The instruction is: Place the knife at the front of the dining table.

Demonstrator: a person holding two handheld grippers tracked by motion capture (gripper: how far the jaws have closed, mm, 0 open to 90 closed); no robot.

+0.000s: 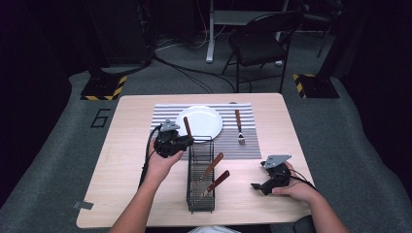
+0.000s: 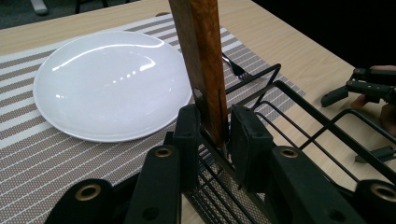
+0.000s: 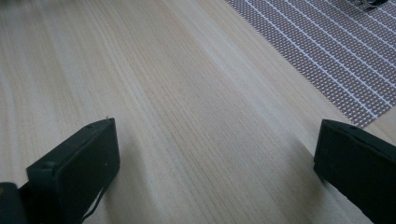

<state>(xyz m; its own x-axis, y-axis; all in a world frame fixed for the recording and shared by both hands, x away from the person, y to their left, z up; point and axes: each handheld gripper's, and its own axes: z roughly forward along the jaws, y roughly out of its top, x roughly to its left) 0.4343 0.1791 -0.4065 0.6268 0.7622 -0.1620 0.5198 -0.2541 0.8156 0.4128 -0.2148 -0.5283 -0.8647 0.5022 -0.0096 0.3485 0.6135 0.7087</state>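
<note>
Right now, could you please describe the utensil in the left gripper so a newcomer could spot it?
Start at the black wire basket near the table's front edge. At its far end, beside the white plate, a wooden-handled utensil stands upright. The two others in the basket lie slanted and ungripped.

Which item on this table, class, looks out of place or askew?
The fork lies well right of the plate with its tines toward the person, reversed from a usual setting. Two wooden-handled pieces lean slanted in the wire basket. Nothing looks spilled or damaged.

Wooden table (image 1: pixel 121 160) on grey carpet (image 1: pixel 48 160); beyond it, black folding chair (image 1: pixel 260 41), cables (image 1: pixel 184 68), two hazard-striped bases (image 1: pixel 103 87), white desk leg (image 1: pixel 211 31); surroundings dark.
</note>
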